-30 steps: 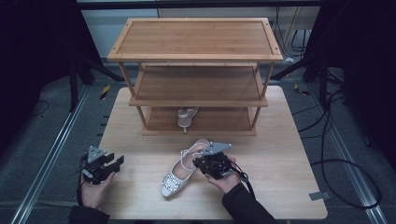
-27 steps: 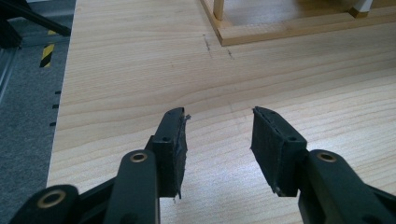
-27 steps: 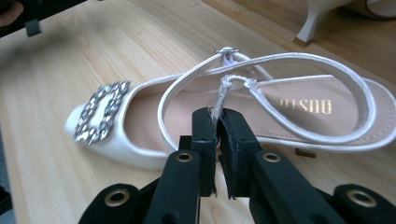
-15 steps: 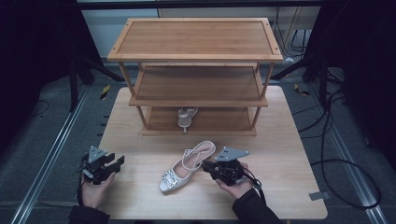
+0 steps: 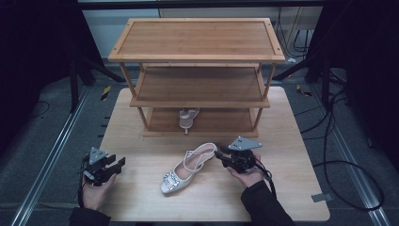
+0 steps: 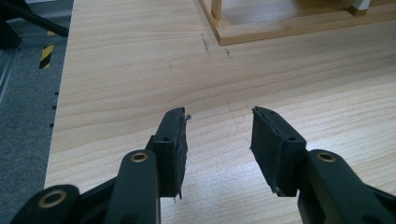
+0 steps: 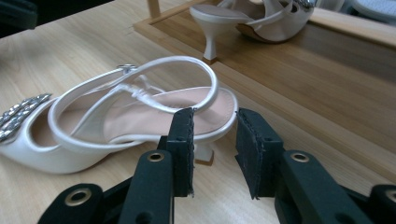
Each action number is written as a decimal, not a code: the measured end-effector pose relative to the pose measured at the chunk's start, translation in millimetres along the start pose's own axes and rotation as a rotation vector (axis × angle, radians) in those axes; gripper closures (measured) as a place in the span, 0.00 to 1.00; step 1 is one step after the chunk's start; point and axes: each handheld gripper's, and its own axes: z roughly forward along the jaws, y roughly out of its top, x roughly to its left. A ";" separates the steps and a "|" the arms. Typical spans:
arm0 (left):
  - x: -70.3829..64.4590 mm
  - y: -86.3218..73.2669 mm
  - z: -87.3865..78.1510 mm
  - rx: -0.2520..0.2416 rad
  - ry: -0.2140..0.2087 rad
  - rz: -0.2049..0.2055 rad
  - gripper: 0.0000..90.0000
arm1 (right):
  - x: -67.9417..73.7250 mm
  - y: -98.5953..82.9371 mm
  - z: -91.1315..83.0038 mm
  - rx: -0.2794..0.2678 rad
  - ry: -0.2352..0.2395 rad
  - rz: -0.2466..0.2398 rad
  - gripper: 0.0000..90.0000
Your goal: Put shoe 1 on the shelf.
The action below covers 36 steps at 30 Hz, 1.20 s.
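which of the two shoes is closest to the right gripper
The shoe on the table, its heel just ahead of the right gripper; the other shoe stands on the rack's bottom shelf.

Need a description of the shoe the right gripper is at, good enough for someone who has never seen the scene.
Start at the three-tier wooden rack on the table. In front of it, on the bare tabletop, lies a white slingback heel, its heel end at the open right gripper. Unlike its mate on the bottom shelf, it lies off the rack, its jewelled toe buckle pointing toward the person.
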 end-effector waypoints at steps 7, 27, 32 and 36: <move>0.0 -0.1 0.4 0.002 0.001 0.003 0.61 | -6.6 10.0 10.3 -0.009 -0.005 0.020 0.72; 0.4 -0.4 1.2 0.003 -0.003 0.000 0.61 | -26.9 9.2 31.4 0.019 0.062 0.147 0.69; -0.4 0.0 1.3 0.006 -0.005 0.008 0.61 | -25.5 9.7 30.0 0.030 0.108 0.168 0.82; -0.2 -0.2 1.4 0.004 -0.006 0.003 0.61 | -25.8 9.5 26.6 0.046 0.111 0.181 0.82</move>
